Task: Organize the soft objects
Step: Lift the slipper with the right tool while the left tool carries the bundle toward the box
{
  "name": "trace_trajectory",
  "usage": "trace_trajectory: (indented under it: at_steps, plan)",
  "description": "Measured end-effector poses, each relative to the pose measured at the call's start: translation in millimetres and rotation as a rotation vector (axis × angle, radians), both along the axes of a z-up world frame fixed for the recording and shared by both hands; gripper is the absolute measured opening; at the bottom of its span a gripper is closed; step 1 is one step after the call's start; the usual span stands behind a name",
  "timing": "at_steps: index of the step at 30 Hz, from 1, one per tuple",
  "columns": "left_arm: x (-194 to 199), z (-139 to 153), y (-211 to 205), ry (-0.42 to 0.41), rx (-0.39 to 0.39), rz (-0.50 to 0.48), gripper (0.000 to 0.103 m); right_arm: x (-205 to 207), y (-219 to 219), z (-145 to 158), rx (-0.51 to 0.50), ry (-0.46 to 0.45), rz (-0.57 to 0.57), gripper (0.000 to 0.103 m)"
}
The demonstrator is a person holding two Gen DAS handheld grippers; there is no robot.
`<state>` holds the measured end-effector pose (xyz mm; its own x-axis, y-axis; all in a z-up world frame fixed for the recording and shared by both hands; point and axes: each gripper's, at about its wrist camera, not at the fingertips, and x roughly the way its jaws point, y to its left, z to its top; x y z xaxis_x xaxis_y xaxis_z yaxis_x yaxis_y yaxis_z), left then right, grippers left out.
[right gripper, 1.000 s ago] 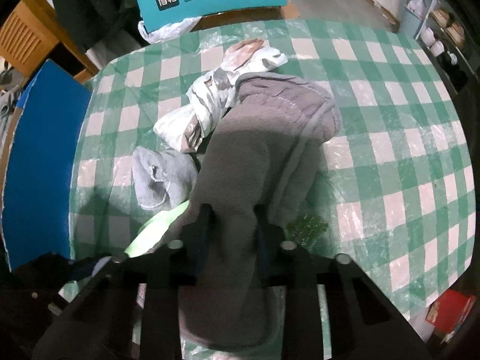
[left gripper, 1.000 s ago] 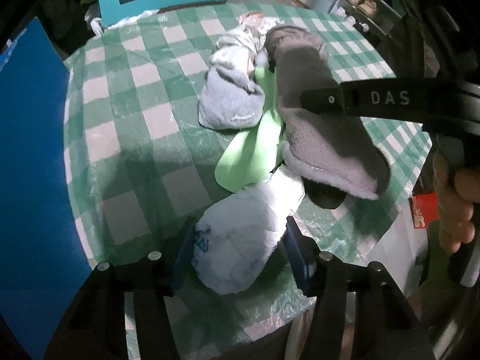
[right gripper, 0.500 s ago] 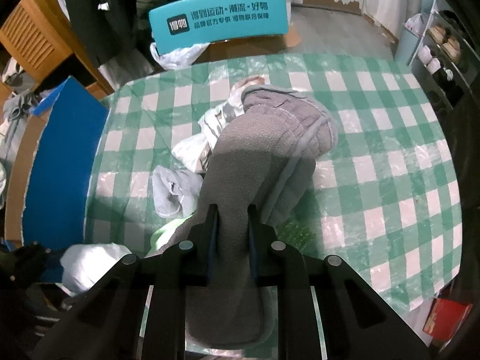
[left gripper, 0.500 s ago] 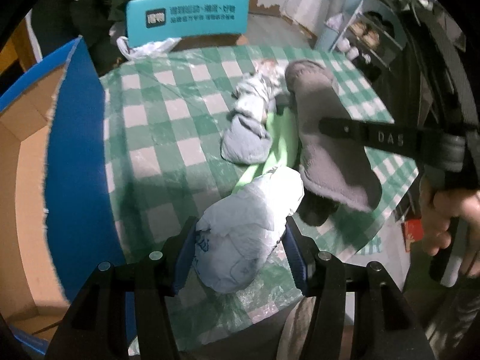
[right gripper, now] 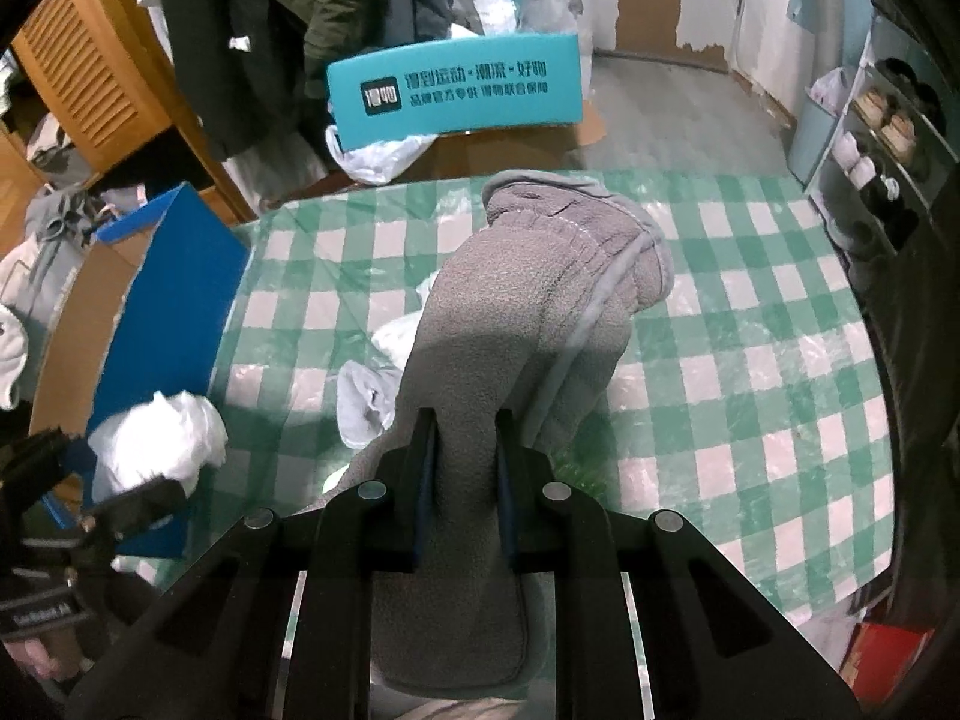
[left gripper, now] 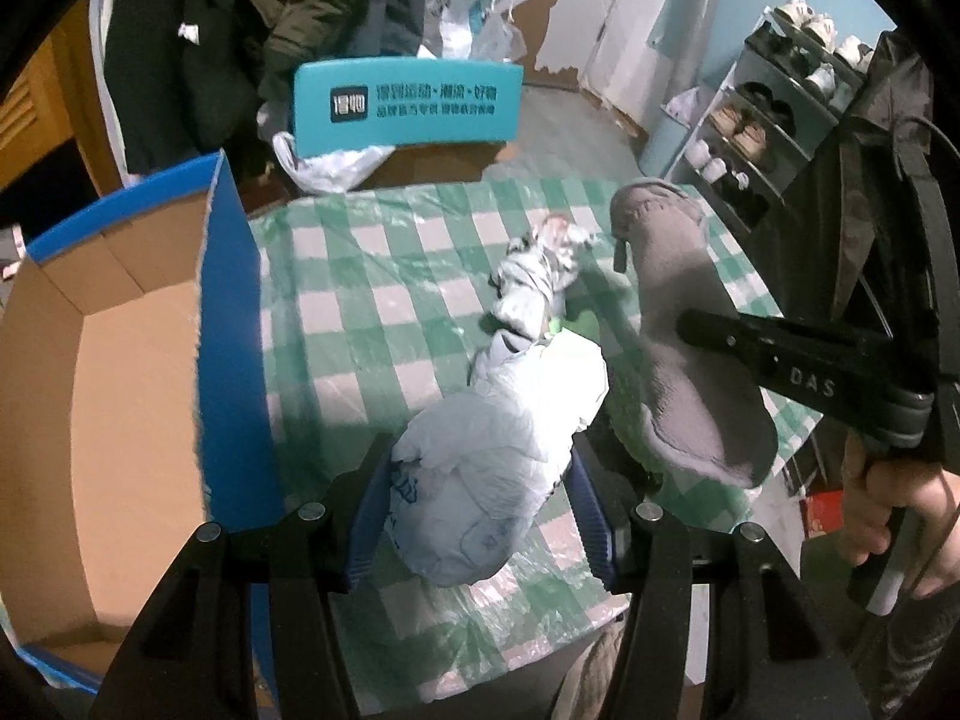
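Holding one soft thing each, both grippers hang above the table (left gripper: 372,300) with its green checked cloth. The left gripper (left gripper: 477,501) has its fingers clamped on a crumpled white plastic bag (left gripper: 498,450), which bulges between the blue pads and is clear of the cloth. The right gripper (right gripper: 462,480) has its fingers pressed tight together on a grey fleece slipper (right gripper: 540,312); the slipper hangs free from them, with its open end away from the camera.

I judge that the task is in the middle. To the left of the table stands an open cardboard box (left gripper: 120,390) with blue outer walls, and the part of its inside that I can see is empty, so probably nothing is sorted into it yet. The two held things are lifted but not yet put anywhere.

On the table some things are left: a light grey sock (right gripper: 366,402), a patterned bundle of cloth or plastic (left gripper: 540,264) behind it, and something bright green (left gripper: 555,324), mostly hidden under the others. These wait for later trips. Whether the box is really the goal I cannot tell, but it is the only open container near the table.
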<state>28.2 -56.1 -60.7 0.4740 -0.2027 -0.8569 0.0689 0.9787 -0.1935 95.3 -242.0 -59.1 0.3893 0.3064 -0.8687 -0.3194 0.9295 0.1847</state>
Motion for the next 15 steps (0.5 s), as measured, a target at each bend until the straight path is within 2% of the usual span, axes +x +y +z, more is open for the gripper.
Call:
trace_trajectory:
  at_steps: [15]
  plan:
    - [4.0, 25.4, 24.3, -0.065, -0.007, 0.067, 0.057, -17.4, 8.7, 40.4, 0.042, -0.078, 0.063, 0.015]
